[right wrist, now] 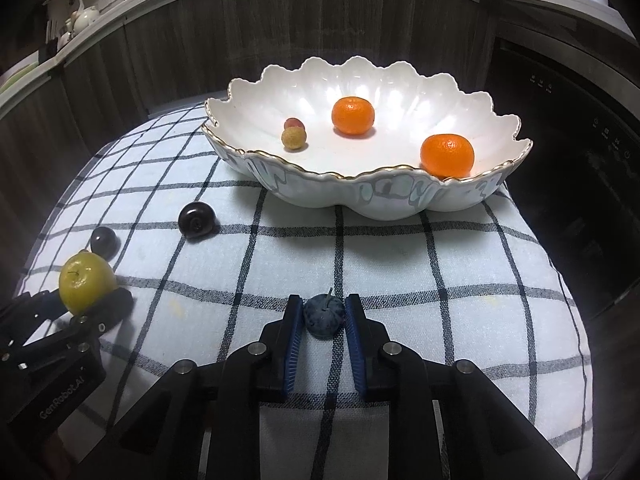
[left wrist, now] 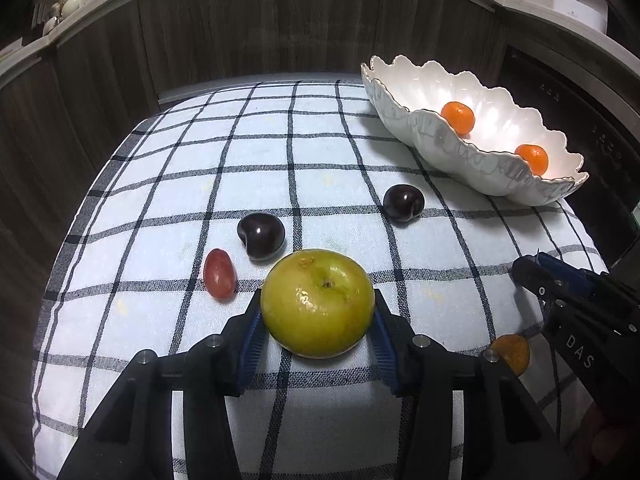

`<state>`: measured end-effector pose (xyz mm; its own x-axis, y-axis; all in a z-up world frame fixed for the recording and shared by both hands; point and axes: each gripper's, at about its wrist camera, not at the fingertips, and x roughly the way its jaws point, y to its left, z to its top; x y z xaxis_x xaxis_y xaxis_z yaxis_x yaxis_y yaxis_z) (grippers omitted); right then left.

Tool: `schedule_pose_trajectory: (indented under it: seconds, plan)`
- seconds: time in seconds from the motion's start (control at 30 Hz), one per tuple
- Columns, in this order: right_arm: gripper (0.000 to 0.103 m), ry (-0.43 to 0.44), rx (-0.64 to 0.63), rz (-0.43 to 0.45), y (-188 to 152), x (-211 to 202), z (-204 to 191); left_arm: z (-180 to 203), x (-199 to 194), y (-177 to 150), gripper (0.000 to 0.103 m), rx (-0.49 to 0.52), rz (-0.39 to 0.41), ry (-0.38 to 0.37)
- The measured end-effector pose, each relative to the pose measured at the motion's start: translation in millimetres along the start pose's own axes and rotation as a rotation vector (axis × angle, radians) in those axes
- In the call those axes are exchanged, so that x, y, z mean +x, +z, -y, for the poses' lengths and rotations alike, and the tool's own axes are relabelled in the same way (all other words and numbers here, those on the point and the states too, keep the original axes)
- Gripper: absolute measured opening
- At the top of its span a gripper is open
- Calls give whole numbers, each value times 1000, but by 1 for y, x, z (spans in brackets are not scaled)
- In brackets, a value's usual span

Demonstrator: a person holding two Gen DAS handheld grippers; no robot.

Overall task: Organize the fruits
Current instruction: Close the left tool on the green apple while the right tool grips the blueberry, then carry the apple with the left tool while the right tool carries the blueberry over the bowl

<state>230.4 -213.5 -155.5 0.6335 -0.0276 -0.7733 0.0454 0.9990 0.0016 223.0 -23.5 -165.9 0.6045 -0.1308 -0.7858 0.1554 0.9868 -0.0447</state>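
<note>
Between right claw (right wrist: 323, 316) pads: blue fruit (right wrist: 323, 315)

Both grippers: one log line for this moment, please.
left gripper: shut on apple | right gripper: shut on blueberry | bowl: two oranges

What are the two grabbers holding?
The left gripper squeezes the green apple by its sides. The right gripper pinches a small blue fruit by its sides.

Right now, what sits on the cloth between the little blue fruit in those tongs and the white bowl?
Nothing: the right wrist view shows only bare checked cloth between the blue fruit and the bowl.
</note>
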Motion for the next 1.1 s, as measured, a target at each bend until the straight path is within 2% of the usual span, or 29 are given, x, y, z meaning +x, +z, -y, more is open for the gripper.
schedule_pose_trajectory:
  seconds: [0.4,1.1]
  plan:
    - [23,12,4,31,4,-14,1,3,-15,5,48,5,31,2]
    - [23,23,25,130,16,-62,7,17,-65,19,48,19,127,5]
